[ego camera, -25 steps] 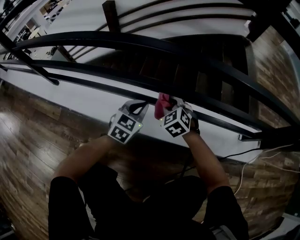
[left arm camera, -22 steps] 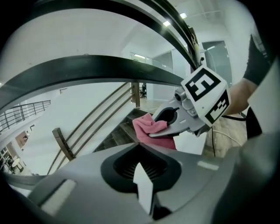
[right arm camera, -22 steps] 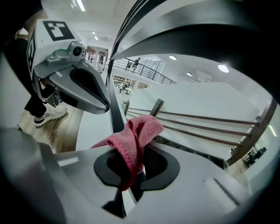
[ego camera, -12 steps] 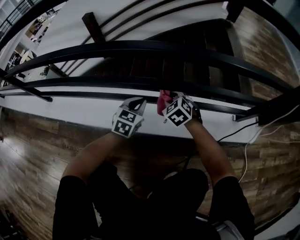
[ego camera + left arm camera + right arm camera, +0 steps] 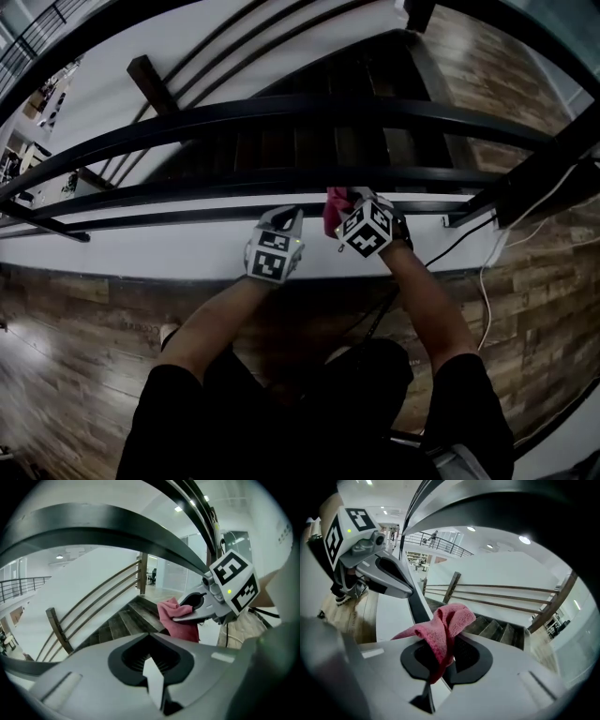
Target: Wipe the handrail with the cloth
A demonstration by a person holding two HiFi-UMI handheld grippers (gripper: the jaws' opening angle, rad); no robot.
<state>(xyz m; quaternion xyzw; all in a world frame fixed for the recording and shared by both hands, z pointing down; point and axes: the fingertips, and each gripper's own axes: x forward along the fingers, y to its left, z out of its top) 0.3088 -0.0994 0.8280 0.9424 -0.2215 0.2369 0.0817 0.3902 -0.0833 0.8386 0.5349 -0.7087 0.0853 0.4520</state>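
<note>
My right gripper point(image 5: 349, 201) is shut on a pink cloth point(image 5: 334, 210), which bunches up out of the jaws point(image 5: 449, 620). It holds the cloth at the lowest black rail point(image 5: 169, 219) of the handrail. The broad top rail point(image 5: 281, 111) arches over both grippers and fills the top of the right gripper view point(image 5: 511, 506). My left gripper point(image 5: 285, 216) sits just left of the cloth, shut and empty. In the left gripper view the right gripper point(image 5: 190, 616) and the cloth point(image 5: 177, 623) show under the rail point(image 5: 112, 524).
Dark stairs point(image 5: 309, 145) descend beyond the rails. A white ledge point(image 5: 141, 248) runs under the lowest rail, with wood floor point(image 5: 66, 319) on my side. A black post point(image 5: 539, 169) and loose cables point(image 5: 487, 272) are at the right. The person's legs fill the bottom.
The head view has swung, and both grippers sit a little further right in it. The right gripper still holds the cloth by the lowest rail; the left stays beside it.
</note>
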